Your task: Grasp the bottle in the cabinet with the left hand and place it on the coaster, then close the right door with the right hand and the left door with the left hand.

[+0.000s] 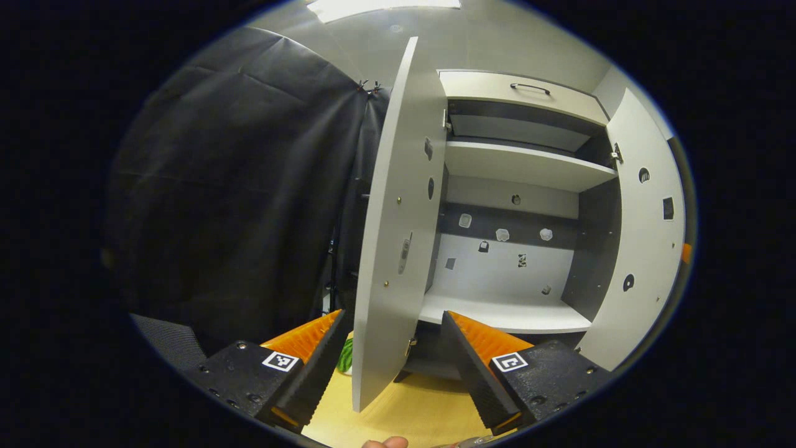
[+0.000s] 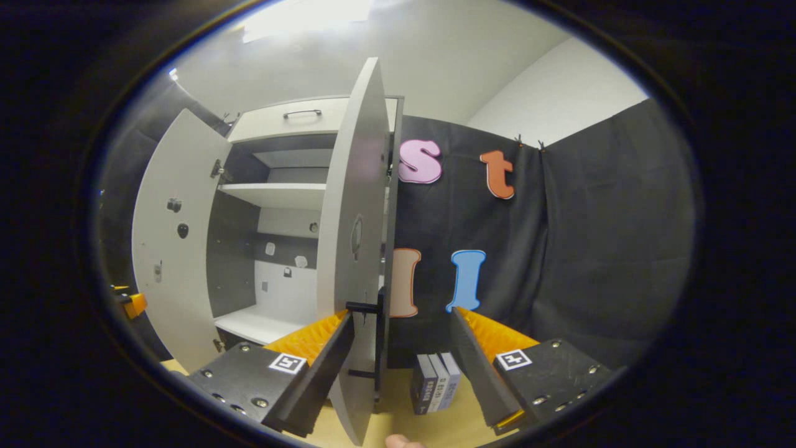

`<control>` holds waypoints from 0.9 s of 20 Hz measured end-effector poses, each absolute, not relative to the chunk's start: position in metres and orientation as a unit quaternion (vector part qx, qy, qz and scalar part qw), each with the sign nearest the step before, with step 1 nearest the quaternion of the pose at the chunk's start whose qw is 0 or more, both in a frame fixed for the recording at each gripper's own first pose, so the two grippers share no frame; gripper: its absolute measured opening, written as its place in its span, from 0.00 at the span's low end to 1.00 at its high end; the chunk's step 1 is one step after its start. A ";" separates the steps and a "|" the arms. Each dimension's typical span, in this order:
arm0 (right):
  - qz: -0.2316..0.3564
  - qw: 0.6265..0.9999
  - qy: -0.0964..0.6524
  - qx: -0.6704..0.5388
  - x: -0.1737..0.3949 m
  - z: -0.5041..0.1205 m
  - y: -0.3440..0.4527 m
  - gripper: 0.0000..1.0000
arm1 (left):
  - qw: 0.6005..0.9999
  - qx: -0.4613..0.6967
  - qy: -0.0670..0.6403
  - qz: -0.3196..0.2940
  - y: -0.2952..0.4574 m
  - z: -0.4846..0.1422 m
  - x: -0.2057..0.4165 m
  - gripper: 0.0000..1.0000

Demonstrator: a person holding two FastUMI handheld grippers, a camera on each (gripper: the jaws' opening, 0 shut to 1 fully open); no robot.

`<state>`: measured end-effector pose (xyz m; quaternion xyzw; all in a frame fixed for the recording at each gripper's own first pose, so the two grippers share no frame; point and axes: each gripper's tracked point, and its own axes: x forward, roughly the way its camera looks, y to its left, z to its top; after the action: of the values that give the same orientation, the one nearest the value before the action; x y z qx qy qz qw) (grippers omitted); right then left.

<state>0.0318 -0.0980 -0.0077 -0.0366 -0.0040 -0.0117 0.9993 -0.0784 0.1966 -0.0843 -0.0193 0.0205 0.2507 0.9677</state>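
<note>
The white cabinet (image 1: 516, 165) stands with both doors swung out, and its shelves are bare. The left door (image 1: 395, 236) faces me edge-on, and its lower edge lies between the spread fingers of my left gripper (image 1: 393, 316), which is open. A bit of green (image 1: 346, 358) peeks out on the tabletop behind that door, mostly hidden. In the right gripper view the right door (image 2: 354, 236) with its black handle (image 2: 365, 307) stands edge-on by the left finger of my right gripper (image 2: 401, 312), also open. The left door (image 2: 174, 236) hangs open farther off.
The cabinet rests on a yellow wooden tabletop (image 1: 423, 410). Some small upright boxes (image 2: 435, 381) stand on the table right of the right door. Black cloth walls close in on both sides. An orange part of the other gripper (image 2: 134, 305) shows by the left door.
</note>
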 end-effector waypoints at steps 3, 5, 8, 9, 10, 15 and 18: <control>0.000 0.999 -0.004 -0.037 0.034 -0.008 -0.083 0.92 | 0.964 -0.020 0.017 0.263 0.209 -0.083 -0.084 0.97; 0.006 0.999 -0.004 -0.037 0.035 -0.008 -0.075 0.92 | 0.962 -0.024 0.015 0.272 0.217 -0.083 -0.087 0.97; 0.018 0.999 -0.004 -0.036 0.037 -0.009 -0.063 0.95 | 0.958 -0.030 0.009 0.286 0.230 -0.081 -0.093 0.97; 0.022 0.999 -0.003 -0.037 0.039 -0.009 -0.059 0.95 | 0.956 -0.033 0.007 0.290 0.234 -0.081 -0.095 0.97; 0.025 0.999 -0.003 -0.037 0.040 -0.010 -0.056 0.92 | 0.955 -0.036 0.006 0.293 0.237 -0.081 -0.096 0.97; 0.038 0.999 -0.001 -0.035 0.044 -0.009 -0.040 0.92 | 0.950 -0.047 0.010 0.309 0.251 -0.089 -0.102 0.97; 0.046 0.998 0.000 -0.033 0.047 -0.011 -0.031 0.92 | 0.948 -0.049 0.013 0.315 0.257 -0.091 -0.106 0.97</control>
<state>0.0474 -0.0313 -0.0115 -0.0330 0.0004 0.0456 0.9984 -0.1061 0.2572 -0.0912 -0.0486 0.0127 0.3149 0.9478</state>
